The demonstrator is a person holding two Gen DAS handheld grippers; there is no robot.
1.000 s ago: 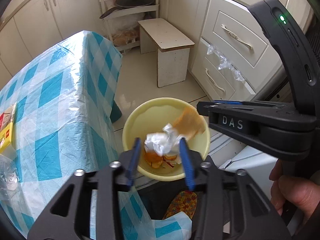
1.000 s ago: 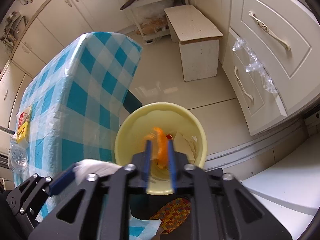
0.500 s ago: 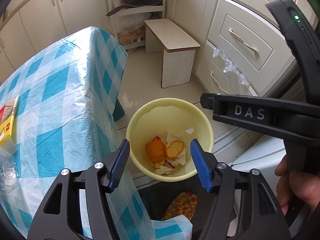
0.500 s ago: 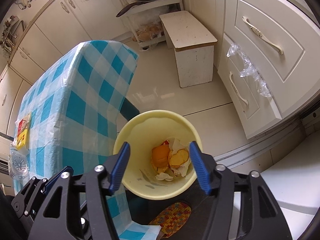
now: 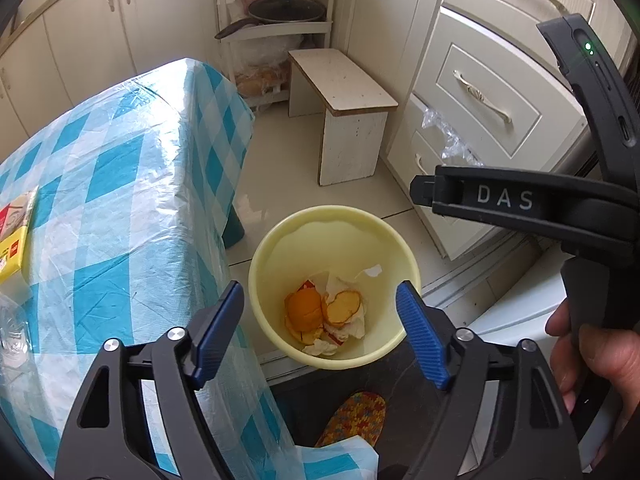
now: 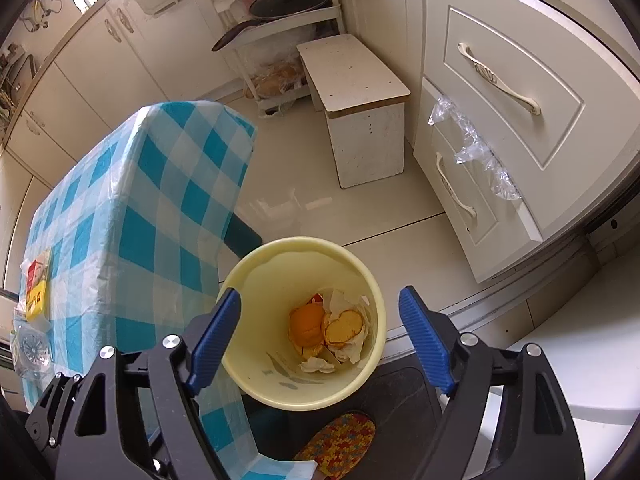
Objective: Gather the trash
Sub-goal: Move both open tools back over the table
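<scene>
A pale yellow bin [image 5: 264, 264] [image 6: 256, 276] stands on the floor beside the table. Orange peel [image 5: 305, 309] [image 6: 306, 322] and crumpled white tissue [image 5: 352, 326] [image 6: 354, 350] lie at its bottom. My left gripper [image 5: 320, 326] hovers above the bin, its jaws still opening, with nothing between the blue pads. My right gripper [image 6: 320, 330] hangs over the same bin, jaws also opening and empty. The right gripper's black body [image 5: 520, 208] crosses the right side of the left wrist view, held by a hand [image 5: 592, 348].
A table with a blue checked cloth [image 5: 100, 184] [image 6: 132, 216] fills the left; a yellow packet [image 5: 12, 248] [image 6: 36, 300] lies on it. A white stool [image 5: 348, 120] [image 6: 360, 104] and cream drawers [image 5: 480, 92] [image 6: 504, 120] stand behind. A colourful slipper [image 5: 354, 416] sits below.
Both grippers widened from nearly shut to wide apart. The white tissue left the left gripper and the orange peel left the right one; both now lie in the bin.
</scene>
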